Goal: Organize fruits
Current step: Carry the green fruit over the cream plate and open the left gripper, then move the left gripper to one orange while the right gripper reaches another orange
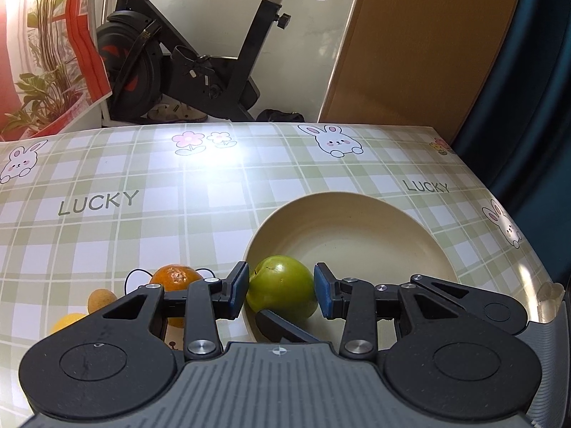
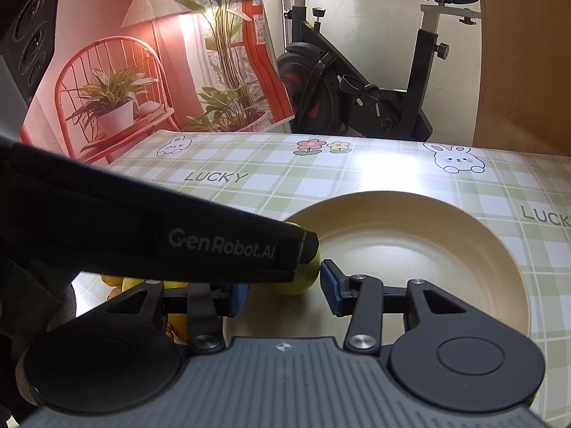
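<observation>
A green apple (image 1: 282,287) sits at the near left inside of a cream bowl (image 1: 374,221). My left gripper (image 1: 281,290) is around the apple with its blue pads at both sides; a thin gap shows at each side, so it stands open. In the right wrist view the left gripper's black body (image 2: 178,246) covers most of the apple (image 2: 307,278). My right gripper (image 2: 285,292) is open and empty above the near part of the bowl (image 2: 446,221). An orange (image 1: 175,278) and two small yellow fruits (image 1: 101,299) lie left of the bowl.
The table has a green plaid cloth (image 1: 142,221) with rabbits and "LUCKY" print. An exercise bike (image 1: 185,57) stands behind the far edge. A wooden panel (image 1: 428,42) stands at the back right. Yellow fruits (image 2: 117,281) show under the left gripper.
</observation>
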{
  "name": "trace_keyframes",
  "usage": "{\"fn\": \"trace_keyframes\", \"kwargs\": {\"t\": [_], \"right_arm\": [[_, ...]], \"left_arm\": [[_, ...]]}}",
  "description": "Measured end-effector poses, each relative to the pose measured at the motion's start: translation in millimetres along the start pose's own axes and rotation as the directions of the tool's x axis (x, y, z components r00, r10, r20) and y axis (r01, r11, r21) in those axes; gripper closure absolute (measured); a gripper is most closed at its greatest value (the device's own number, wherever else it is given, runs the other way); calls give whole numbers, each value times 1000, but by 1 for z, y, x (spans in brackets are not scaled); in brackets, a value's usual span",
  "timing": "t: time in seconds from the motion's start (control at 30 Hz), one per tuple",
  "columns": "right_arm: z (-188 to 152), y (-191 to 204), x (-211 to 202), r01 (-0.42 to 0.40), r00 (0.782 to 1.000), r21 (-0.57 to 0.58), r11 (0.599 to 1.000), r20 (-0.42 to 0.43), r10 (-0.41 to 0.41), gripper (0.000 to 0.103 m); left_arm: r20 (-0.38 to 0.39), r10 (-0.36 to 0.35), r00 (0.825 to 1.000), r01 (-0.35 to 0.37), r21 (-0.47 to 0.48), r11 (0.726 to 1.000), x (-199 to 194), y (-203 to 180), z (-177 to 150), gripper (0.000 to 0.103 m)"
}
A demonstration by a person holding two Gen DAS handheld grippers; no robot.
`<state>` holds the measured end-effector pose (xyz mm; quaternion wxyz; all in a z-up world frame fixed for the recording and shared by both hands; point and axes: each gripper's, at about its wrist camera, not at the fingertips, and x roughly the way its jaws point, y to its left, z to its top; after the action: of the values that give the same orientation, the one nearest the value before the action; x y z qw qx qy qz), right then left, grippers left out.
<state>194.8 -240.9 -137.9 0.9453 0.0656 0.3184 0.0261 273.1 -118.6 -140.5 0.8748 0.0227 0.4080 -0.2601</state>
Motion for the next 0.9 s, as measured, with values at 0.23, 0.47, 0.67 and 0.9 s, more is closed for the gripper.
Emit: {"fn": "trace_keyframes", "kwargs": {"t": [0.23, 0.47, 0.67, 0.9], "right_arm": [[-5, -2, -9, 8, 997, 22, 1000, 72, -9, 55], [-19, 9, -44, 12, 981, 33, 999, 195, -18, 54], [-44, 24, -67, 8, 968, 9, 1000, 250, -10, 54], [-47, 26, -72, -9, 967, 1, 1000, 253, 8, 54]], "left_arm": [[46, -24, 999, 25, -20, 999, -14, -2, 1, 61], [153, -27, 988, 37, -61, 997, -61, -6, -9, 61], [229, 24, 973, 8, -138, 990, -100, 11, -29, 61], [249, 111, 962, -63, -195, 979, -134, 34, -59, 61]]}}
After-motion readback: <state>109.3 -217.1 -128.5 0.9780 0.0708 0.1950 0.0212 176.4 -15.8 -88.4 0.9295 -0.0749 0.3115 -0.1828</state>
